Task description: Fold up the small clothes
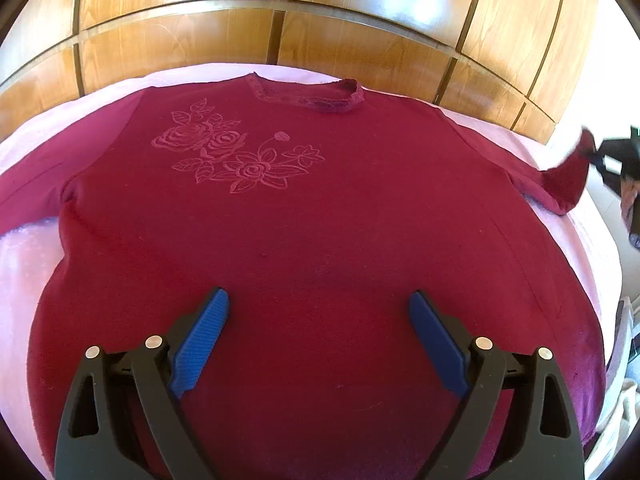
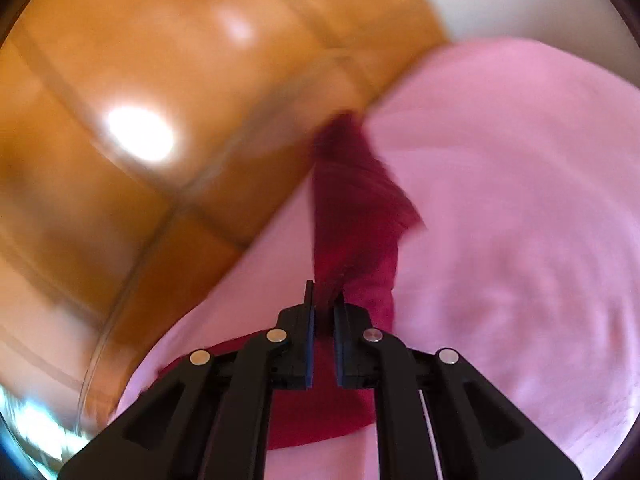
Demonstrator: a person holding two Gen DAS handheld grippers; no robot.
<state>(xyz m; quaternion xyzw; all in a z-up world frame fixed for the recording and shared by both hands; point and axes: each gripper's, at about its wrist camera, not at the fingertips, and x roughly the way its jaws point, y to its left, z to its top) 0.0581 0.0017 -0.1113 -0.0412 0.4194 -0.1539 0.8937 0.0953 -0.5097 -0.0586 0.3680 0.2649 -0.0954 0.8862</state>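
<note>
Glossy wooden panelling [image 1: 168,52] with narrow grooves closes the far side, behind a soft pink bed cover [image 1: 24,272]. Spread flat on the cover, front up, lies a dark red knit top [image 1: 320,216] with a lace-edged round neck and a raised tone-on-tone rose motif [image 1: 236,152]. Left gripper [image 1: 319,306], black with ribbed blue pads, hovers wide apart over the near hem, holding nothing. Right gripper [image 2: 324,300] is clamped on the top's right sleeve [image 2: 356,200], lifting it off the cover; this view is motion-blurred.

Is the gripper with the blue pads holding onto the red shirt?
No, the left gripper hangs wide open above the shirt, its blue pads far apart with nothing between them.
</note>
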